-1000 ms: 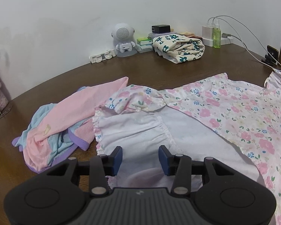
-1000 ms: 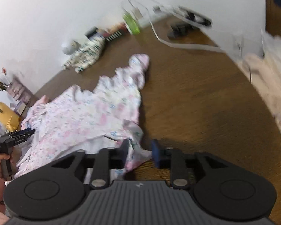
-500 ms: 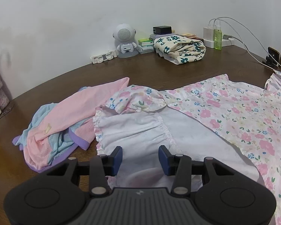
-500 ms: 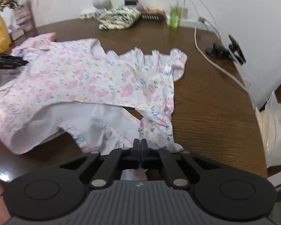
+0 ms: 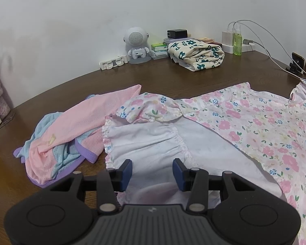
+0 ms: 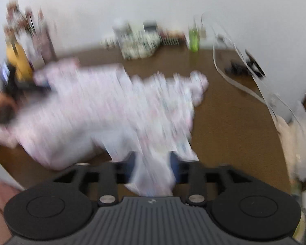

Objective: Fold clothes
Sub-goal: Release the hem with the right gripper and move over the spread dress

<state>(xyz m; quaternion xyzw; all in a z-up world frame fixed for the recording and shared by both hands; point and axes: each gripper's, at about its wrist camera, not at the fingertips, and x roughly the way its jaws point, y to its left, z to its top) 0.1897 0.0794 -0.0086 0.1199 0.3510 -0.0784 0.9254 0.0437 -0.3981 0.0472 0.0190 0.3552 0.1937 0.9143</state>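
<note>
Floral dress (image 5: 261, 126) lay spread across the brown desk (image 5: 173, 77), pink blossoms on white, its pale lining turned up along the near edge and one puffed sleeve (image 5: 151, 108) bunched toward eleven o'clock of the left claw (image 5: 152, 173). That claw hovered over the white lining with its blue pads parted and nothing pinched between them. At about ten o'clock from it sat a crumpled heap of pink, blue and purple clothes (image 5: 65, 140), touching the dress's frilled hem. Far across the desk at one o'clock, against the wall, rested a folded cream garment with dark green flowers (image 5: 195, 55), with a small white robot-shaped speaker (image 5: 136, 45) just beside it at its nine o'clock and a green bottle (image 5: 237, 42) near a white charger at its three o'clock. The right wrist view was badly smeared. In it the right claw (image 6: 153, 167) had just been spreading its jaws, and a strip of the dress's pale cloth (image 6: 153, 175) ran up between the blue pads; whether the pads pressed on it I could not tell through the blur. The dress stretched away from that claw toward ten o'clock.
</note>
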